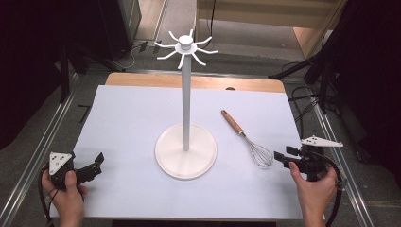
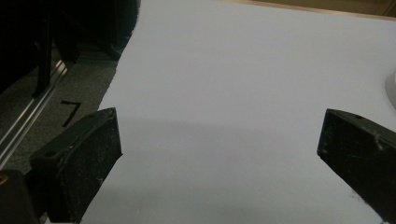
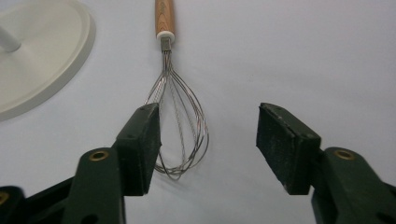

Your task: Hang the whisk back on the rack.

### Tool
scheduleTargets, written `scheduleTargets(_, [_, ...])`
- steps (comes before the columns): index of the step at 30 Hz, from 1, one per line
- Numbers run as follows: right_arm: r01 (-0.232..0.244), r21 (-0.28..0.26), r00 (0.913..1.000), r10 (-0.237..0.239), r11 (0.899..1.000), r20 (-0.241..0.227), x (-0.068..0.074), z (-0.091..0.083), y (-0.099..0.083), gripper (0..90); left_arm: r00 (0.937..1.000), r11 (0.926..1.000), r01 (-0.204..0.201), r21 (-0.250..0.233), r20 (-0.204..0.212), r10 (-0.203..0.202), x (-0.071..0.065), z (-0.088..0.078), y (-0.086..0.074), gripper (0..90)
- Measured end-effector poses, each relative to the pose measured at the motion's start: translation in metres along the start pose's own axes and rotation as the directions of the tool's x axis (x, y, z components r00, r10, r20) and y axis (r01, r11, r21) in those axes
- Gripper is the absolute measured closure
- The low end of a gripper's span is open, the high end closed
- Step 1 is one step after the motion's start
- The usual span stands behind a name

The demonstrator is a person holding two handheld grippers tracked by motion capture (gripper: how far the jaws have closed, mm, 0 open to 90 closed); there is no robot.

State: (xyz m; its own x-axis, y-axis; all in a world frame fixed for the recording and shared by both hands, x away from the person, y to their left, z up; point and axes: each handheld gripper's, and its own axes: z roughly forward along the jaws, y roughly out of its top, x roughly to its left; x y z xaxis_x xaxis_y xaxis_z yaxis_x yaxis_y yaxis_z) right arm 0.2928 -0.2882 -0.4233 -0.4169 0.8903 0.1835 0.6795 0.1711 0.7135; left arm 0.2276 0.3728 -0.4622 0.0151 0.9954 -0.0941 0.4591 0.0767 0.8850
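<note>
Left gripper (image 1: 97,166), right gripper (image 1: 282,156): black, grey three-cornered plates behind the fingers (image 3: 140,140), brass-ringed screw holes, black cables trailing.

white stand (image 1: 186,150), brown-handled whisk (image 1: 247,138), black tongs (image 3: 208,140)

A whisk (image 1: 248,139) with a wooden handle and steel wire loops lies flat on the white table cover, handle pointing away and to the left, loops toward the near right. Just left of it a white stand (image 1: 186,150) rises upright from a round base, a slim pole topped with curved hooks.
</note>
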Motion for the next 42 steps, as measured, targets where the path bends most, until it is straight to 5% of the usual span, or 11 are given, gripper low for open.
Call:
scheduleTargets(7, [0.052,0.057,0.9986,-0.052,0.997,0.002,0.007,0.012,0.020,44.1,1.0000,1.0000,-0.001,0.001,-0.002,0.001,0.000,0.000,0.000,0.2])
scheduleTargets(14, [0.127,0.146,0.9907,-0.133,0.981,0.030,0.020,0.029,0.041,44.4,1.0000,1.0000,-0.007,0.002,-0.001,0.007,-0.001,0.000,0.000,0.2])
scheduleTargets(31, [0.142,0.238,0.9897,-0.142,0.961,-0.021,0.032,0.060,0.071,51.3,0.9990,0.9991,-0.042,0.000,-0.016,0.042,-0.004,0.000,0.000,0.2])
scheduleTargets(42, [0.180,0.328,0.9835,-0.174,0.927,-0.047,0.046,0.086,0.093,54.3,0.9968,0.9972,-0.075,0.002,-0.029,0.075,-0.008,0.000,-0.001,0.2])
